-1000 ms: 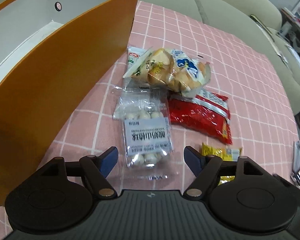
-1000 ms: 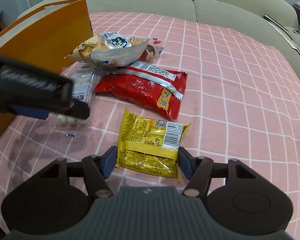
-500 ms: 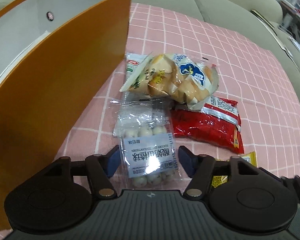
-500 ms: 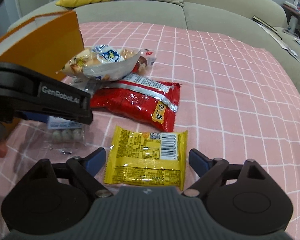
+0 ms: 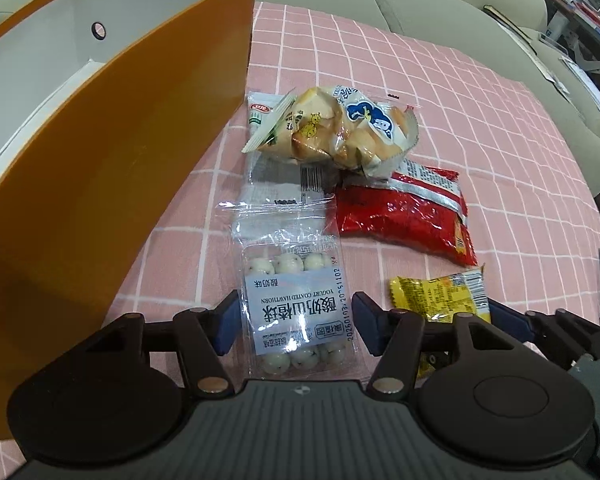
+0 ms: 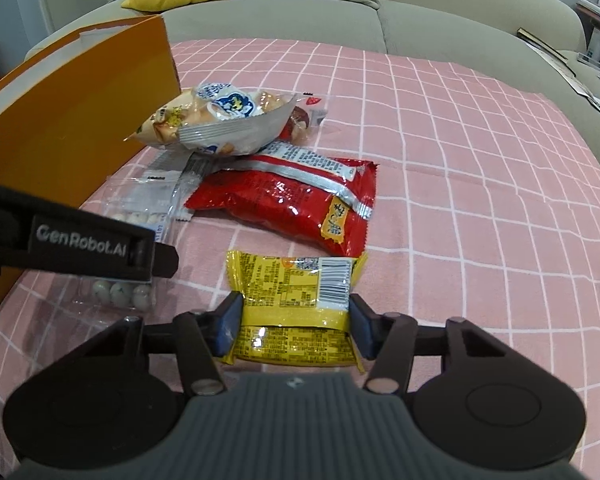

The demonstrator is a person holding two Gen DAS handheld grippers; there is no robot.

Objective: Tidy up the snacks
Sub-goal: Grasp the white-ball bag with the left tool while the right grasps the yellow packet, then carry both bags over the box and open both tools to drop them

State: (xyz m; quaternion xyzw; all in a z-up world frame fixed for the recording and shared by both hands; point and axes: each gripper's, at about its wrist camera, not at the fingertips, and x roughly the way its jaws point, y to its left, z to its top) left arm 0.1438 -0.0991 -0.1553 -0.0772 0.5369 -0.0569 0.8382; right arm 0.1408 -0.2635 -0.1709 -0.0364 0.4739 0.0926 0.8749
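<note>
Both tongs straddle a packet crosswise

Left tongs (image 5: 294, 322) spread, closing around the hawthorn packet (image 5: 296, 312), pads apart; right tongs (image 6: 294, 322) have closed, pinching the yellow packet (image 6: 296, 308); orange box (image 5: 112, 168) lies left.

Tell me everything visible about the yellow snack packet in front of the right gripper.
The yellow snack packet is a flat, glossy plastic pouch with crimped ends, small print and a white barcode panel. It lies flat on the pink checked tablecloth, just in front of the red packet. The right gripper, whose jaws have just been closing, has its blue pads against the packet's two sides, and the film creases between them.
</note>
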